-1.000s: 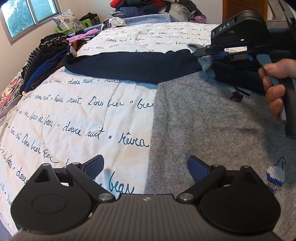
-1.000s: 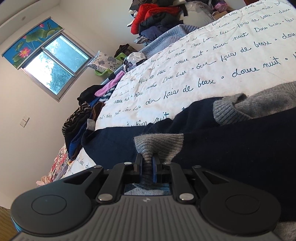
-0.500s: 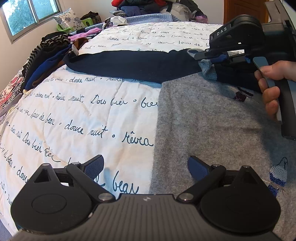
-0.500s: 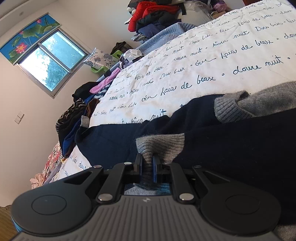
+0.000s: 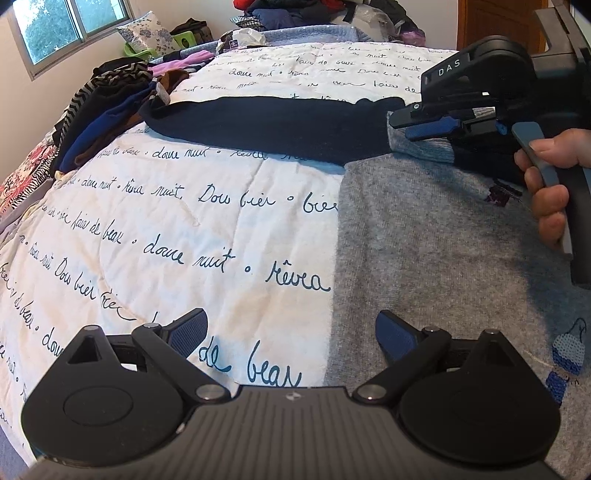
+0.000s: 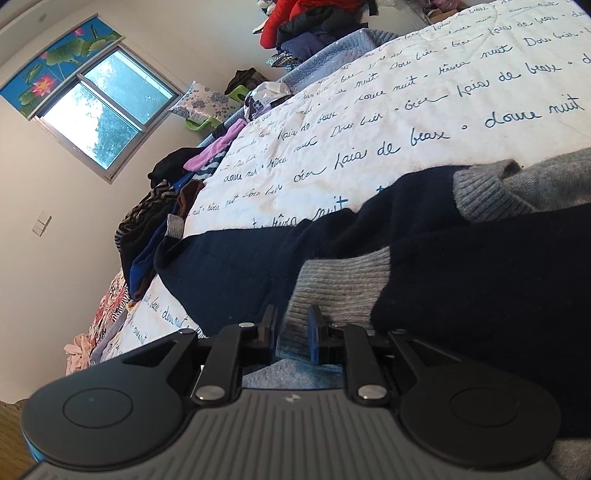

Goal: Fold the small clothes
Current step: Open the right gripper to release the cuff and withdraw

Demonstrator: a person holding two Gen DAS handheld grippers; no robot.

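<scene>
A small grey sweater (image 5: 443,240) with navy sleeves lies flat on the bed; one navy sleeve (image 5: 277,125) stretches out to the left. My right gripper (image 6: 291,325) holds the ribbed grey cuff (image 6: 340,280) of the other sleeve over the sweater's top. Its jaws are opening, with the cuff filling the narrow gap and touching both pads. In the left wrist view the right gripper (image 5: 417,123) sits at the upper right, held by a hand (image 5: 550,184). My left gripper (image 5: 291,332) hangs open above the sweater's left edge, holding nothing.
A white bedspread (image 5: 184,221) with dark handwriting covers the bed. Piled clothes (image 5: 99,110) line its left edge, and more are heaped at the far end (image 6: 306,22). A window (image 6: 103,118) is in the left wall.
The right gripper's fingers have spread slightly around the grey cuff. Both grippers have barely shifted.
</scene>
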